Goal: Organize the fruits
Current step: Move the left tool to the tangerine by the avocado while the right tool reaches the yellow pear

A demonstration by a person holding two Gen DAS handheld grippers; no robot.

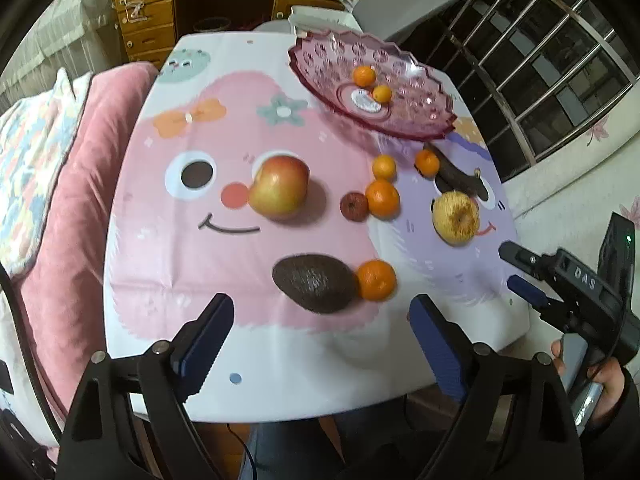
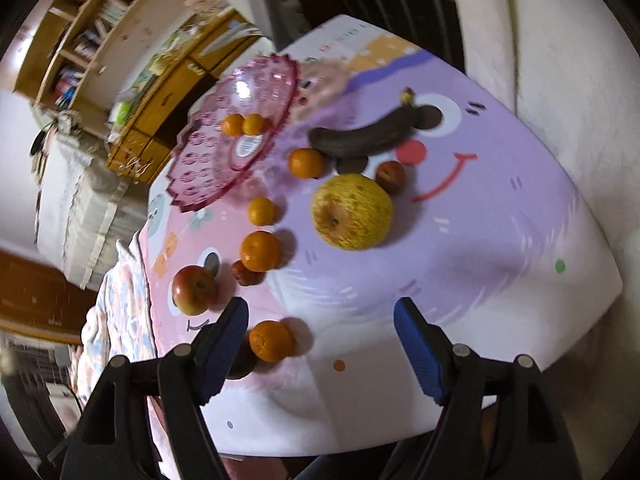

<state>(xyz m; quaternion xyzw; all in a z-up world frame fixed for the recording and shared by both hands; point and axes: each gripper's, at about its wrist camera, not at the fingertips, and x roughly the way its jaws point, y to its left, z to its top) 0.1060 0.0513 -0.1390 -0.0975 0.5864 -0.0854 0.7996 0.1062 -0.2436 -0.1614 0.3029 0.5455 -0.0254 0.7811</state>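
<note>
A pink glass fruit plate at the table's far side holds two small oranges. Loose on the table lie a red apple, a dark avocado, a yellow pear-like fruit, a blackened banana, a small red fruit and several oranges. My left gripper is open and empty just before the avocado. My right gripper is open and empty, the near orange by its left finger.
The table wears a pink and purple cartoon cloth. A pink cushioned bed lies left of it. A wooden desk with drawers stands behind. A barred window and a white wall are on the right.
</note>
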